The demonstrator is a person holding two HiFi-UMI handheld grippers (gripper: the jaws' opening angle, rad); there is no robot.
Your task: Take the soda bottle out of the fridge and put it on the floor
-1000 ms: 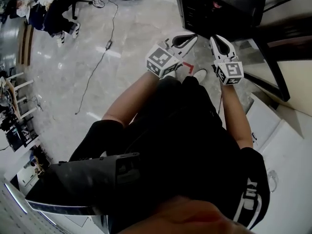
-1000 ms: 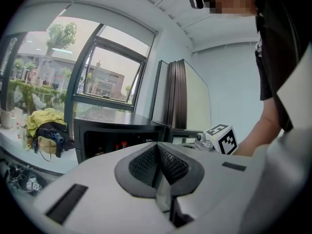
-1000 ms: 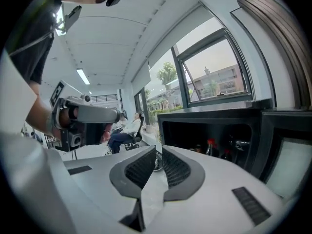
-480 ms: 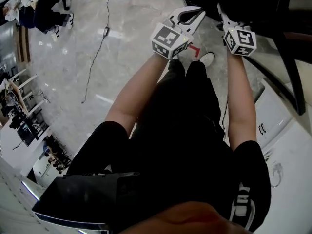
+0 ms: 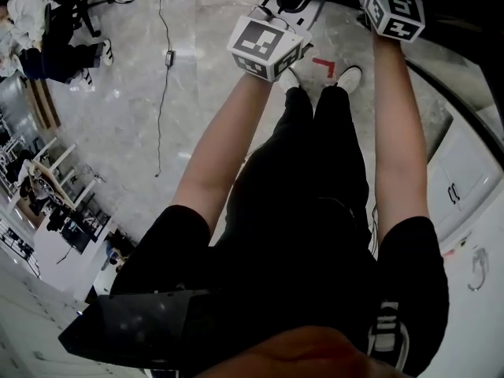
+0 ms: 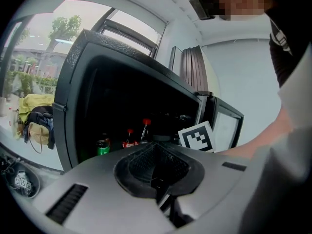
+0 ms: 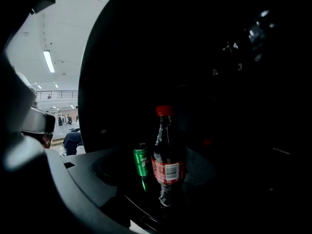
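The soda bottle [image 7: 168,164] stands inside the fridge [image 6: 73,82], bolt upright, long axis vertical, red cap pointing straight up and red label facing the right gripper view. Its base sits on the glossy dark shelf [image 7: 146,193], so it is not out yet and nowhere near the floor [image 5: 197,93]. Just to its left is a green can [image 7: 141,161], also upright, close beside the bottle; whether they touch I cannot tell. Deeper in and to the right a second red cap [image 7: 207,143] shows dimly, with the body under it lost in the dark. From the left gripper view the cabinet is a black box with its door [image 6: 228,123] swung open at the right, and the can and two red-capped bottles line up along the shelf. The right gripper [image 5: 392,10] reaches into that dark opening with its jaws spread apart and the soda bottle standing dead ahead in line with the gap; I cannot see a pad touching it. The left gripper [image 6: 156,145] hangs outside the fridge, jaws pressed together with nothing between them. In the head view both arms stretch forward over grey marble, with a red tape mark [image 5: 323,65] by the person's shoes [image 5: 349,77].
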